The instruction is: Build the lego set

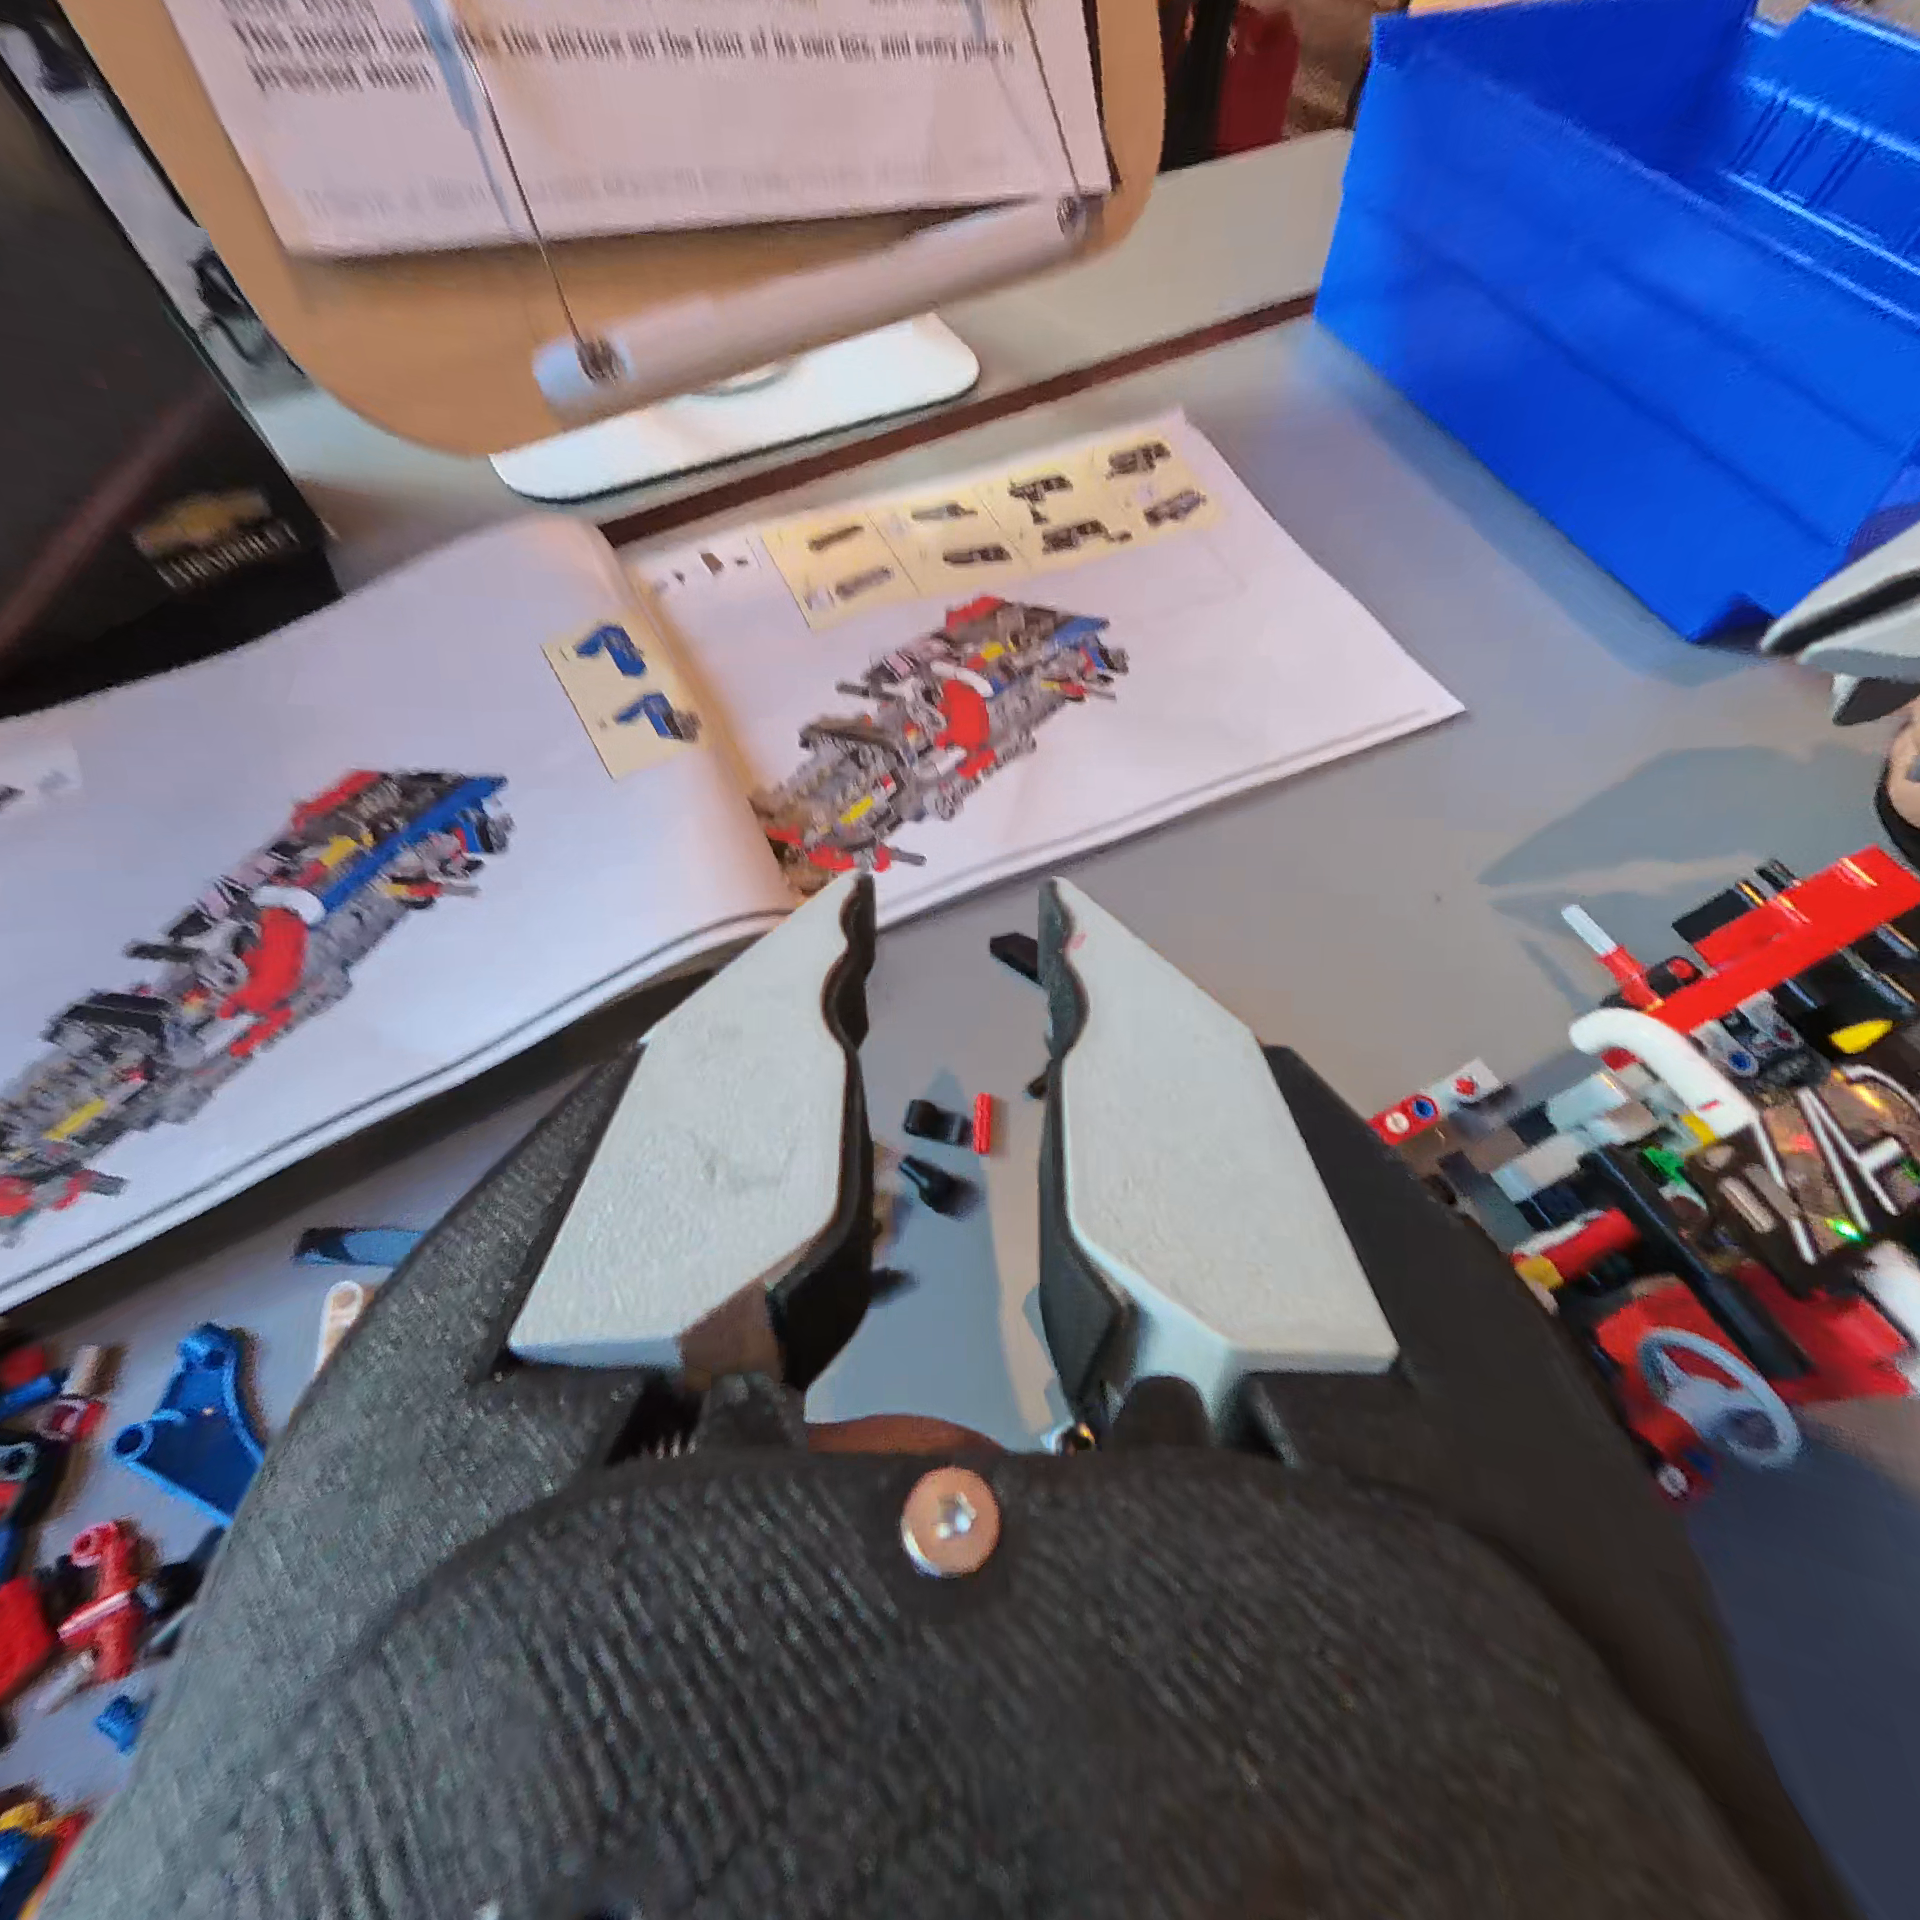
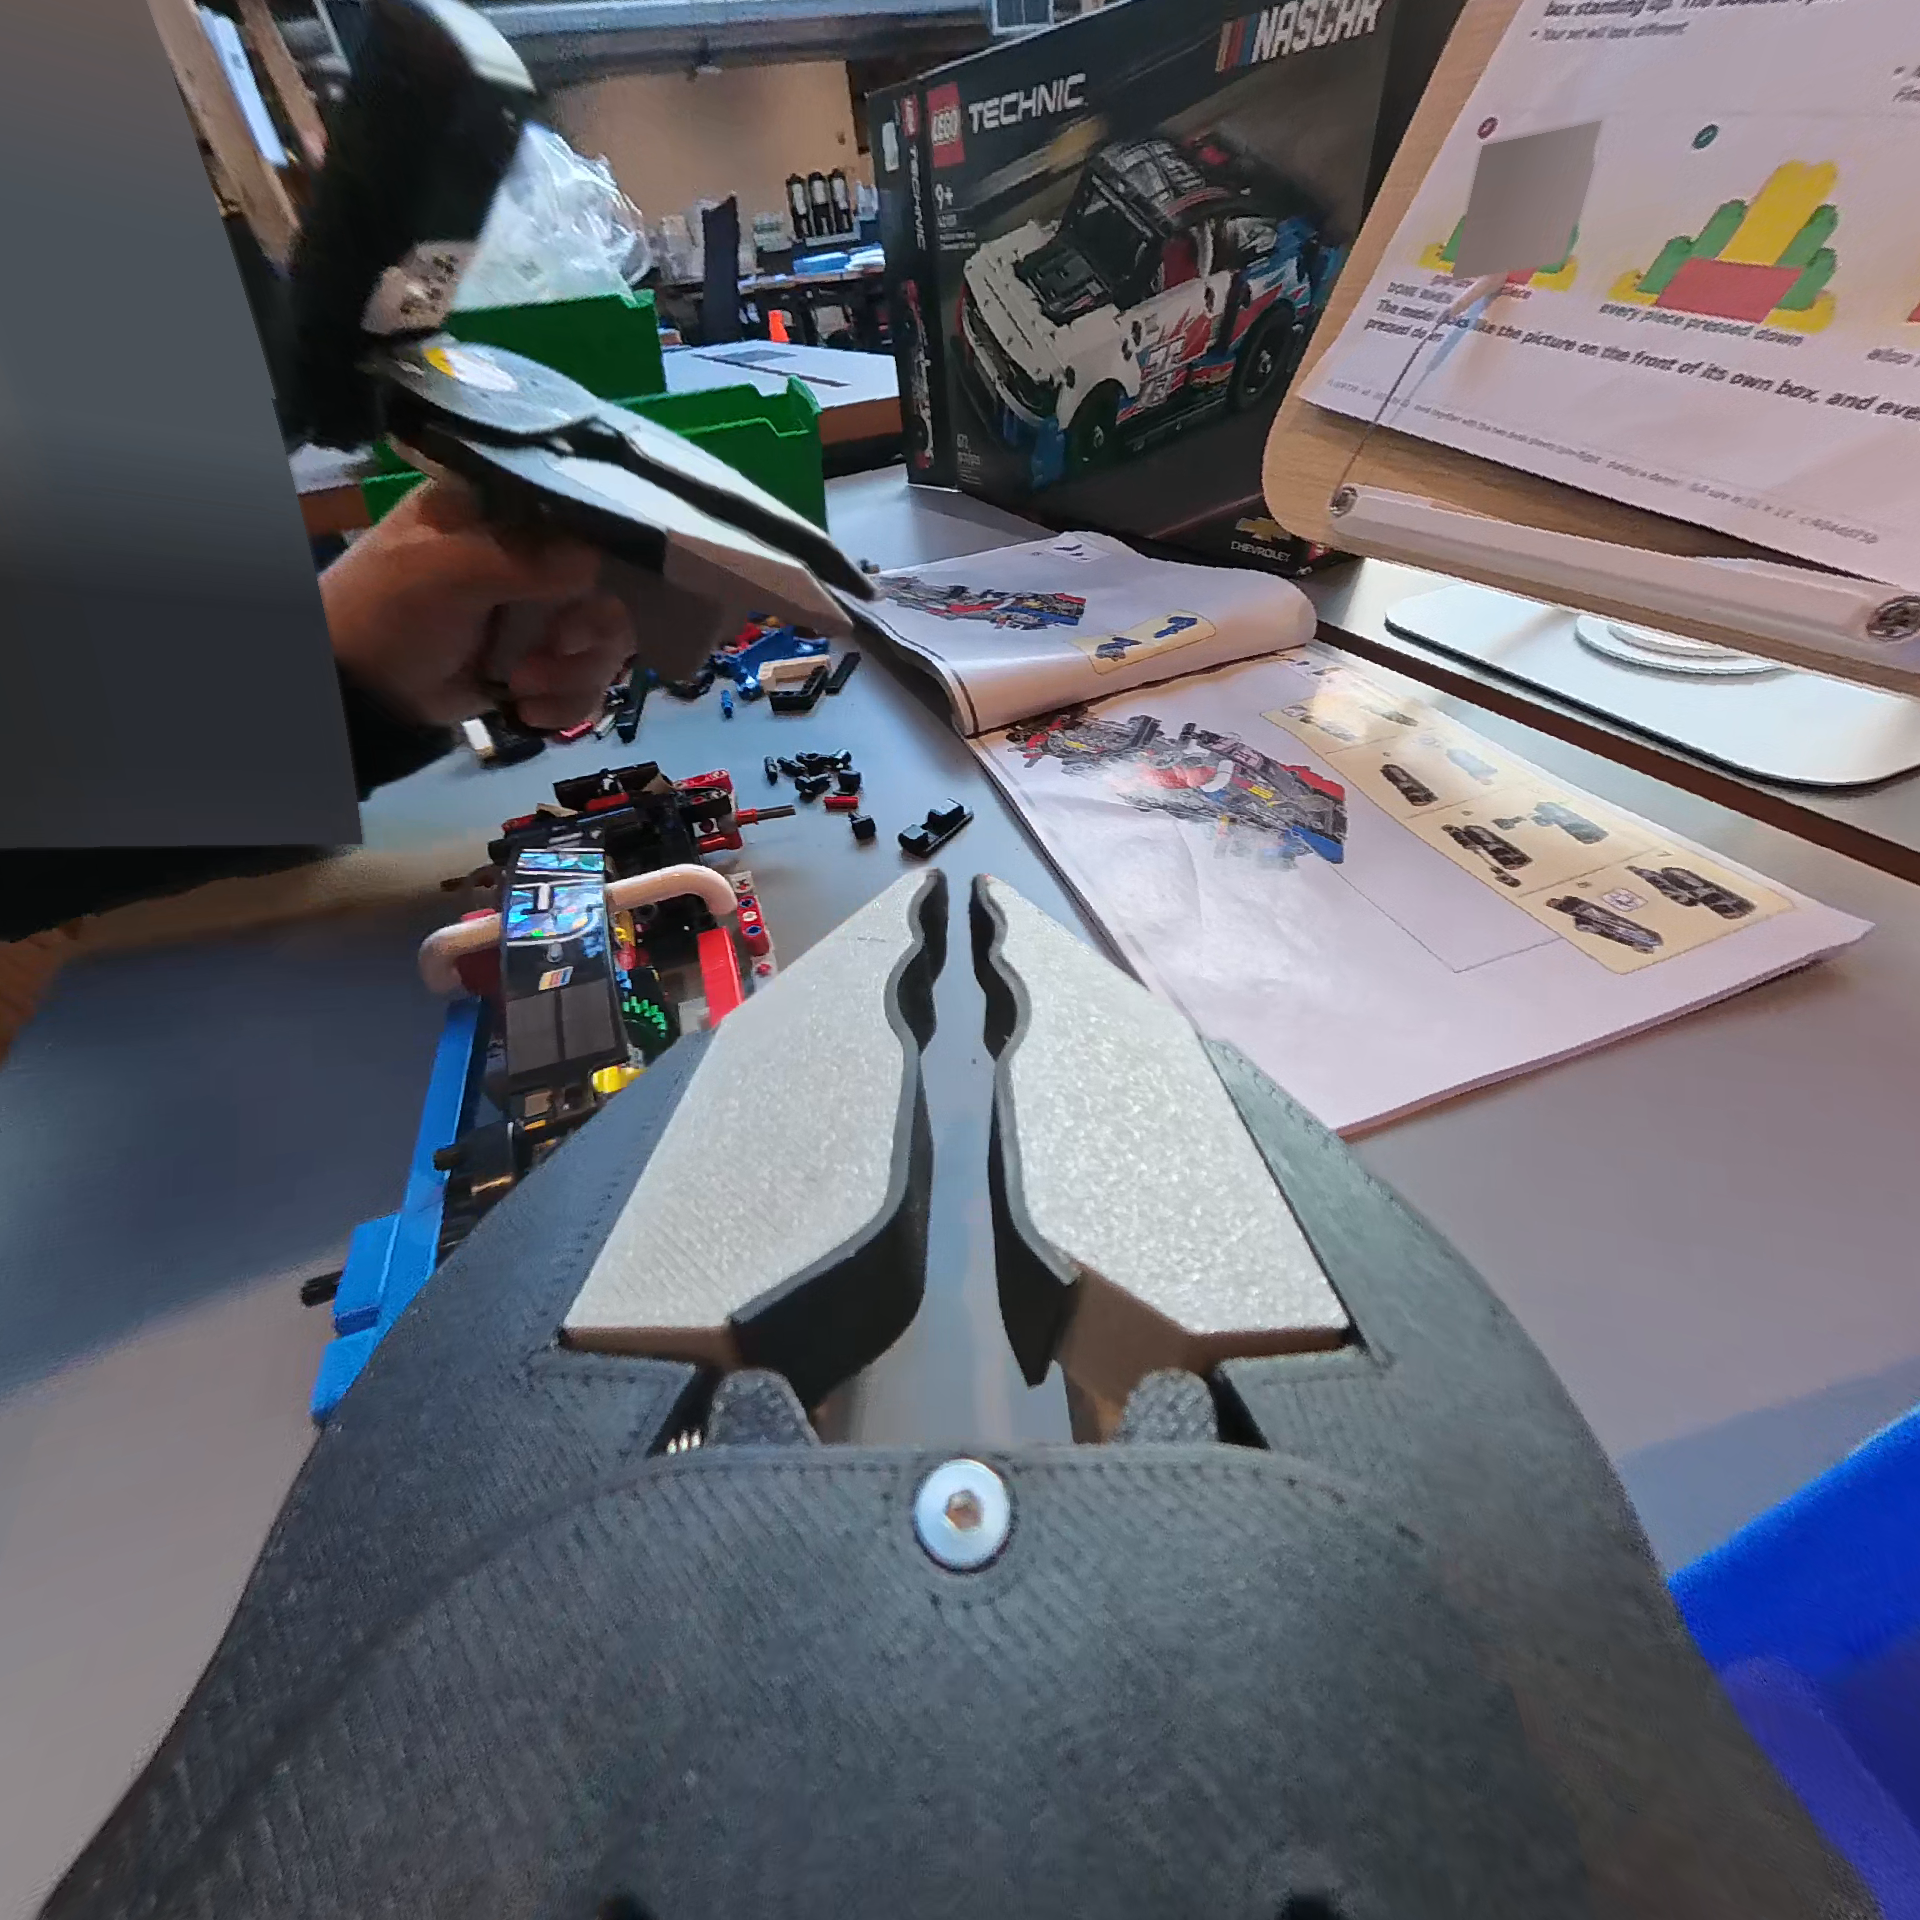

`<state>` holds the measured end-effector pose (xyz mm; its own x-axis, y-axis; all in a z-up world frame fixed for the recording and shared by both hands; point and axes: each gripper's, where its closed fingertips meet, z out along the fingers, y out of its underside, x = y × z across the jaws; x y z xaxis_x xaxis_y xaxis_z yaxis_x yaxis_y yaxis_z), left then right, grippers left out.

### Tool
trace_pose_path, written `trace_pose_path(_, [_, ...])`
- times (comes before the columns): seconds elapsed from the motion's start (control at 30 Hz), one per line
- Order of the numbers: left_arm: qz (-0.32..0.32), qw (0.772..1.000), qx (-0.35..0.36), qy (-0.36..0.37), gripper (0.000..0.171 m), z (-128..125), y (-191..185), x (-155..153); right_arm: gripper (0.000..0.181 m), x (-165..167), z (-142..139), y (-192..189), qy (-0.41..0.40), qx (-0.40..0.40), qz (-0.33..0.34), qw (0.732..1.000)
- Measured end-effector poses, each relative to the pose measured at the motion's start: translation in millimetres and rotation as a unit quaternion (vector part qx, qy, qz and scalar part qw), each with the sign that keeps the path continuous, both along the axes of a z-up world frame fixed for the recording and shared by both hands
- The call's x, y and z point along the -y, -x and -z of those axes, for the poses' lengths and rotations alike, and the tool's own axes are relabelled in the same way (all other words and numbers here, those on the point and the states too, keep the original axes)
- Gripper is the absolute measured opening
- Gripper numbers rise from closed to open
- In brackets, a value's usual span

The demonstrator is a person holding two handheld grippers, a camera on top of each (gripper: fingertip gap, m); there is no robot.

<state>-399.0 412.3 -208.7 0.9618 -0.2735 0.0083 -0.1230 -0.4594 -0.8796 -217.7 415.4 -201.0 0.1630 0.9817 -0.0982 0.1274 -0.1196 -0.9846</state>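
Left gripper [image 1: 956,904] fingers apart, empty; right gripper [image 2: 958,883] fingers nearly together, empty; grainy grey wavy-edged pads.

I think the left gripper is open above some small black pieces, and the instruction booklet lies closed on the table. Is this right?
Not quite. The left gripper is open above the small black pieces, but the left wrist view shows the instruction booklet lying open on the table.

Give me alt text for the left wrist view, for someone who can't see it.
The open left gripper hovers over a grey table, holding nothing, with small black and red pieces lying below between its fingers. An open instruction booklet lies ahead, the partly built car at right, loose blue and red parts at left.
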Motion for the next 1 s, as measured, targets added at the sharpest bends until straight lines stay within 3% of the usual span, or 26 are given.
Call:
trace_pose_path(0.17, [-0.022,0.998,0.015,-0.057,0.028,-22,4,-1,0.000,-16,1,4,-0.039,0.023,0.042,0.998])
trace_pose_path(0.23, [-0.007,0.999,0.028,-0.046,0.028,-18,-3,0,0.000,-23,-2,7,-0.049,0.020,0.060,0.997])
trace_pose_path(0.4, [-0.011,0.999,-0.029,-0.042,0.026,-10,-1,-1,0.000,-34,-2,19,-0.042,0.019,0.082,0.996])
trace_pose_path(0.6, [-0.001,0.999,0.005,-0.046,0.025,-15,-6,1,0.000,-36,3,27,-0.050,0.034,0.095,0.994])
trace_pose_path(1.0, [-0.018,0.998,-0.001,-0.056,0.024,-14,7,2,0.000,-49,5,13,-0.048,0.036,0.140,0.988])
